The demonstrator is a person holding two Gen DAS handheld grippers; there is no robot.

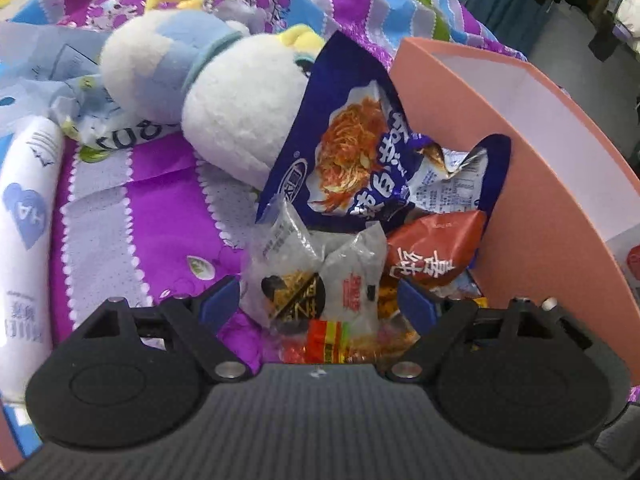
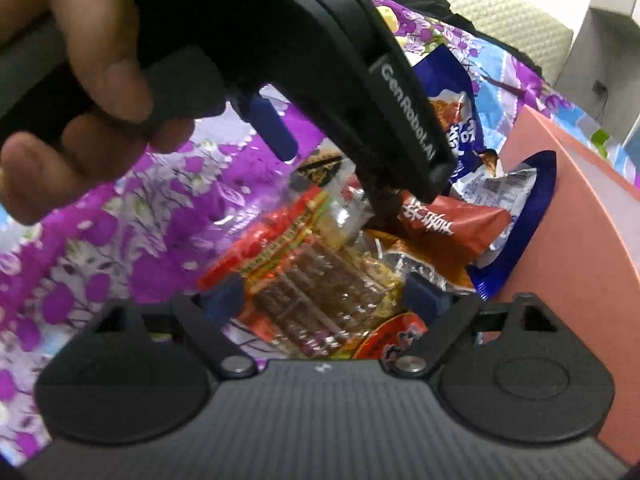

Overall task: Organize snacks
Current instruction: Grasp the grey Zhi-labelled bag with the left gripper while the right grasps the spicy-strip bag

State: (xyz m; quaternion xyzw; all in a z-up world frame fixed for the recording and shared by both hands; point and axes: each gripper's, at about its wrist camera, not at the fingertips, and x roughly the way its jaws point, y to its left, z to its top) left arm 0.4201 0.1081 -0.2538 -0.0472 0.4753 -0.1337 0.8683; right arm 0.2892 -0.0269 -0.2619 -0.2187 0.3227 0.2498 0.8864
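I find both of my tools over a heap of snack packets lying on a purple, blue and white floral bedsheet, pressed against the outer wall of a salmon-pink cardboard box.

My left hand-held gripper stands wide open, holding nothing; a pair of clear crinkled plastic sachets lies between its blue pads, not pinched. My right hand-held gripper is likewise spread wide and empty, above a red-and-yellow clear pack of brown bars.

Also in the heap: a large dark-blue foil noodle bag leaning on the box edge, and a rust-red crinkled pouch beside the wall.

The box interior, where visible, looks mostly white and bare. My judgement: sorting has barely begun; nearly every packet remains outside. A white-and-blue plush toy lies just behind the heap.
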